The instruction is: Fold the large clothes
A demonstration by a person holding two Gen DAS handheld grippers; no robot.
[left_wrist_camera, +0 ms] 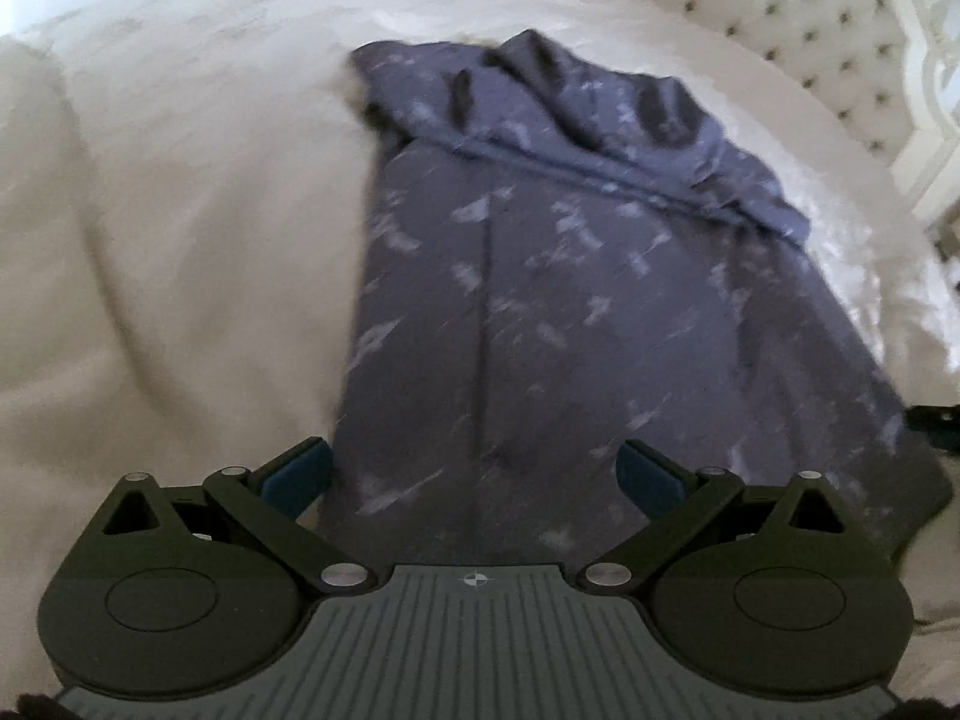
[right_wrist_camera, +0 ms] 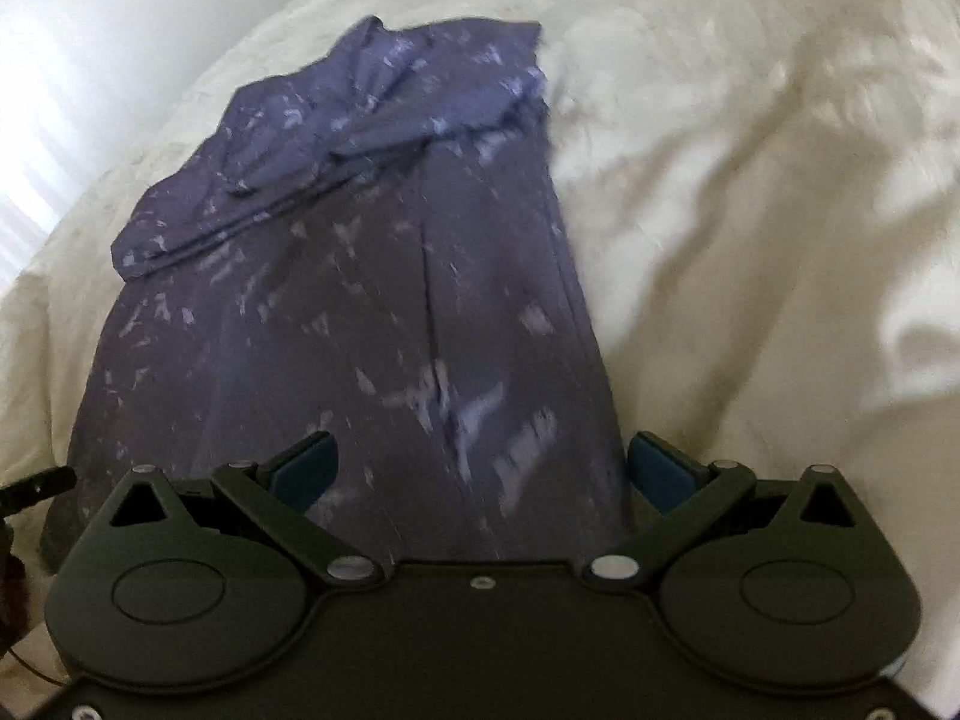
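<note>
A dark blue-purple garment with pale blotchy marks (left_wrist_camera: 540, 300) lies lengthwise on a white bed, folded to a long strip, with a bunched sleeve part across its far end (left_wrist_camera: 600, 120). It also shows in the right wrist view (right_wrist_camera: 360, 300). My left gripper (left_wrist_camera: 474, 474) is open above the garment's near left edge and holds nothing. My right gripper (right_wrist_camera: 480, 468) is open above the garment's near right edge and holds nothing. Both views are blurred.
The white bedcover (left_wrist_camera: 180, 210) spreads around the garment, wrinkled on the right side (right_wrist_camera: 780, 180). A tufted cream headboard (left_wrist_camera: 810, 30) stands at the far right. A piece of the other gripper (right_wrist_camera: 36, 483) shows at the left edge.
</note>
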